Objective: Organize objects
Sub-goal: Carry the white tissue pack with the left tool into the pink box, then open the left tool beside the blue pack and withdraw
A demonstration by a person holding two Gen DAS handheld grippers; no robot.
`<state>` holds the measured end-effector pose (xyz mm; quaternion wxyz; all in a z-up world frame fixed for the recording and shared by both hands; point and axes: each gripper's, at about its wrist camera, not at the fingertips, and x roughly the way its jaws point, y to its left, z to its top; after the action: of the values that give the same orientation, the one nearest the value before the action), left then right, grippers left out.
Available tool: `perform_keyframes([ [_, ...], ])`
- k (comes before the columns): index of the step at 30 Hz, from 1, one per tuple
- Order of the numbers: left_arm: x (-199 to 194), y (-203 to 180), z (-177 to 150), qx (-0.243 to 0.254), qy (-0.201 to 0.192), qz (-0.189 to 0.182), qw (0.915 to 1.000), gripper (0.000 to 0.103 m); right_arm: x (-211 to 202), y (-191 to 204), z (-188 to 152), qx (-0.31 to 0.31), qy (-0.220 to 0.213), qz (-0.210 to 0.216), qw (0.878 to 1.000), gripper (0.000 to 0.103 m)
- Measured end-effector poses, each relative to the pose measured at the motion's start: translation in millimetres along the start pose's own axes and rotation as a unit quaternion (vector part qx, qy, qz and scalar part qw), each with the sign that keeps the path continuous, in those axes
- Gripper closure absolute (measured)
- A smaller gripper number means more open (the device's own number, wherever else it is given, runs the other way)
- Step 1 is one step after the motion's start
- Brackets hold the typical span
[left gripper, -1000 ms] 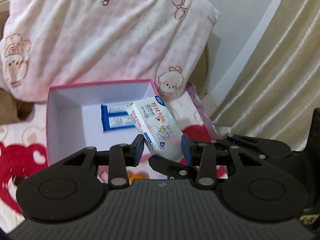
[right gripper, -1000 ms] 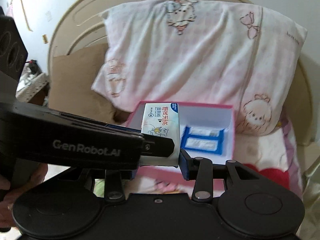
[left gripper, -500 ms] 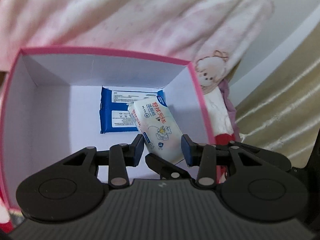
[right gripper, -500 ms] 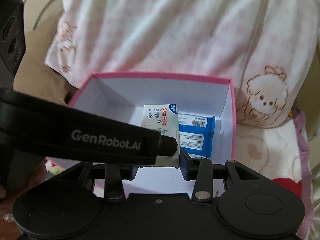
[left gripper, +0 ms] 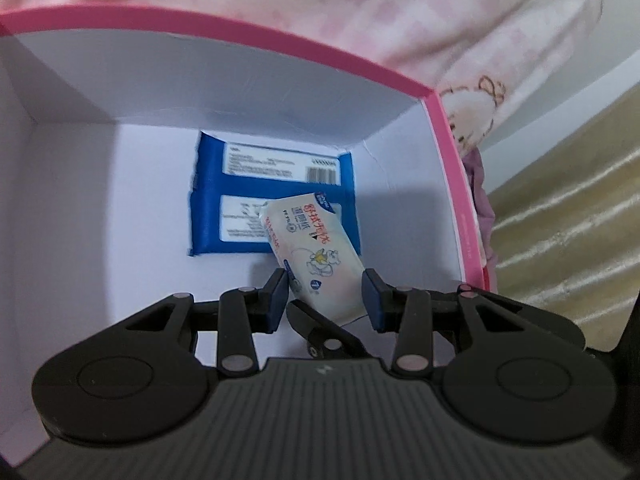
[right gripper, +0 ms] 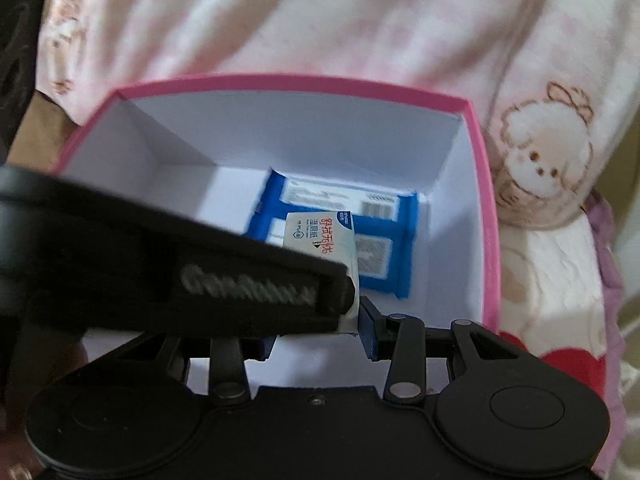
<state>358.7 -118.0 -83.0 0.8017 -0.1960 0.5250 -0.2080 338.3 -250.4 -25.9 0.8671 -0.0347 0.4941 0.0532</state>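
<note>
A white wet-wipe pack with red print is held by both grippers inside a pink-rimmed white box. My left gripper is shut on its near end; my right gripper grips it too, and the pack pokes out past the left gripper's black body. Two blue wipe packs lie on the box floor at the back right, also seen in the right wrist view. The white pack hangs just above them, tilted.
The box's pink rim sits on a bed against a pink cartoon pillow. A red-and-white blanket lies to the right. A beige curtain hangs at the far right.
Both grippers have moved forward and down with the white pack, from above the box's near edge into the box, over the blue packs.
</note>
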Motion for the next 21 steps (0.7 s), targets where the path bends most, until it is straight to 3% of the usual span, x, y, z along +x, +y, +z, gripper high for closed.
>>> perform_keyframes([
  [16,5,14,2,-0.056,0.000,-0.032,0.9979,0.067,-5,9,-14,-0.074,0.002,-0.012,0.997,0.055],
  [21,4,16,1,-0.064,0.000,-0.036,0.9973,0.067,-16,3,-21,-0.064,-0.008,0.016,0.998,0.055],
])
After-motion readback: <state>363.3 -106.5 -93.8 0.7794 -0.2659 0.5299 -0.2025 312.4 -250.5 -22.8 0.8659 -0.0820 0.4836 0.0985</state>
